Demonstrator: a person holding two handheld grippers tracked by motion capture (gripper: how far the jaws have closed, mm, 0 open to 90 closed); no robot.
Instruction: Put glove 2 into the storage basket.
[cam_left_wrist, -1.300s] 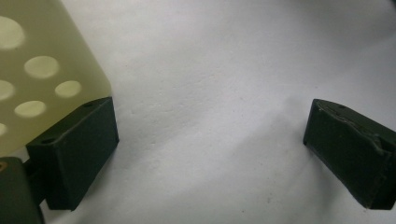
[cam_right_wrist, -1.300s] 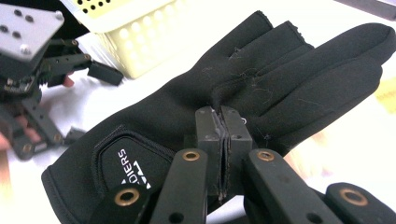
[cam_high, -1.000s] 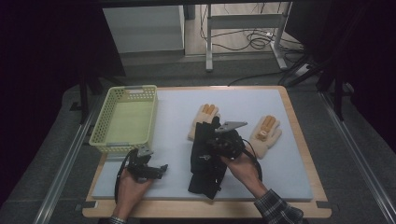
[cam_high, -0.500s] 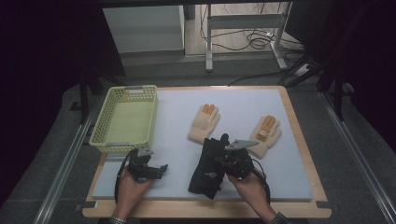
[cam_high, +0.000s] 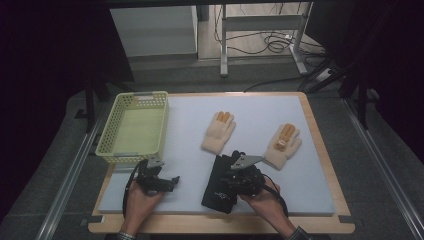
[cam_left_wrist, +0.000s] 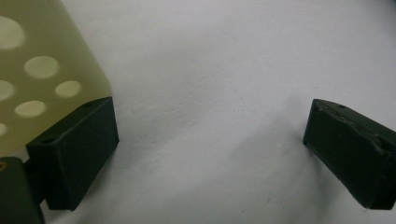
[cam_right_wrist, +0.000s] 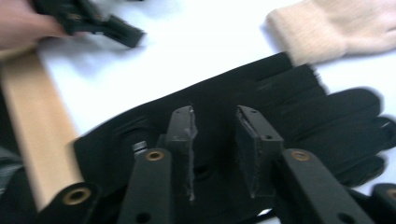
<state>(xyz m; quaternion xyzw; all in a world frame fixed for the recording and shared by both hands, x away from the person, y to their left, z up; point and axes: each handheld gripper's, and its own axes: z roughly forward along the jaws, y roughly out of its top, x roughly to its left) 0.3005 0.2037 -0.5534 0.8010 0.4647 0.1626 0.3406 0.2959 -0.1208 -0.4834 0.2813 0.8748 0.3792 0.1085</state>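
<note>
While the left gripper (cam_high: 167, 181) rests wide open and empty on the white mat (cam_high: 310, 185) just below the yellow basket (cam_high: 135, 127), the right gripper (cam_high: 231, 172) hovers over the black gloves (cam_high: 219, 192), jaws narrowly parted around nothing. Their fingers point away from the person. Two cream gloves (cam_high: 219, 131) lie beyond, likewise.

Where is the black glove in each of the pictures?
High view: the black glove lies near the front edge of the white mat, just left of the right gripper.
Left gripper view: I can't find it there, just mat and basket corner.
Right gripper view: it spreads across the middle, under the two jaws.
Shared landmark: the cream glove just beyond it, whose cuff sits at the top right of the right gripper view.
</note>
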